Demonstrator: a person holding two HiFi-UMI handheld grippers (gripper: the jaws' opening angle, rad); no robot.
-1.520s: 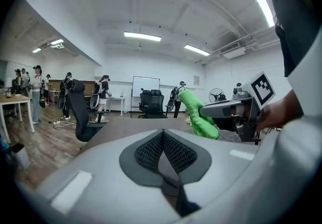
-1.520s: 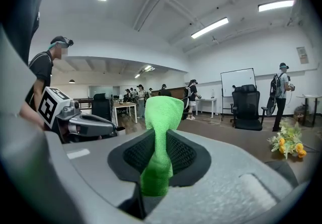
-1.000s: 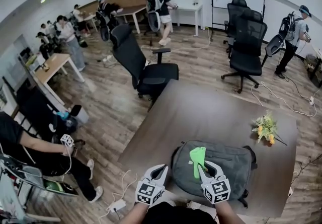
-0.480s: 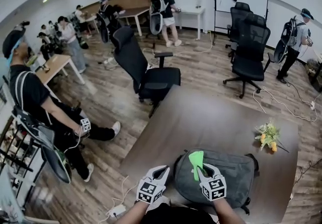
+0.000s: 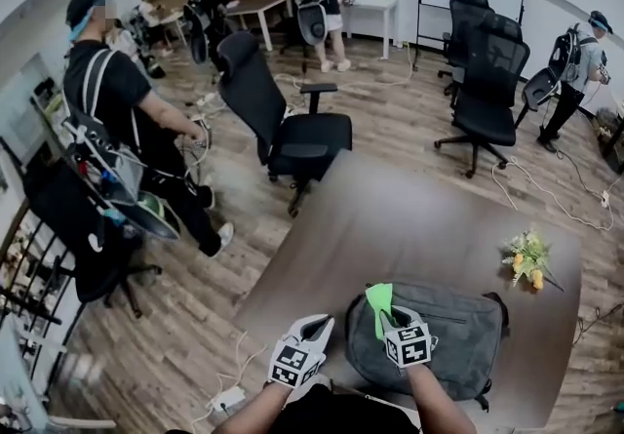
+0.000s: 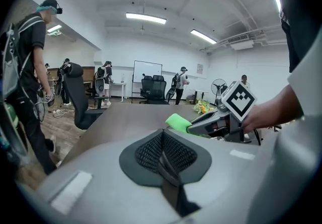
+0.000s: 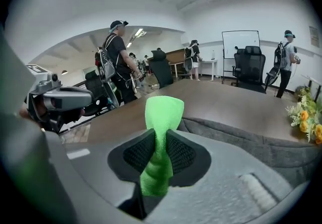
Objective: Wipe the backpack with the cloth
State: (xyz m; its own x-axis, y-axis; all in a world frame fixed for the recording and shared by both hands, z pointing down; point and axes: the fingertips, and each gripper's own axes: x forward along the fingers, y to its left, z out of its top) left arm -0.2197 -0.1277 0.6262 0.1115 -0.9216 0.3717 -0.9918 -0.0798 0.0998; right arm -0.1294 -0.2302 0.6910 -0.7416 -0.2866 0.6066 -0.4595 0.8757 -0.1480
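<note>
Right gripper view confirms my right gripper (image 7: 160, 135) is clamped on the green cloth (image 7: 163, 109), whose free end stands over the grey backpack (image 7: 241, 140). Left gripper view alone shows my left gripper (image 6: 163, 142) with jaws together and nothing between them. Head view adds placement: the backpack lies at the near edge of the brown table (image 5: 390, 217), with my left gripper just beside it.

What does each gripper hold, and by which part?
The right gripper pinches the green cloth partway along its length; the left gripper is shut on nothing.
</note>
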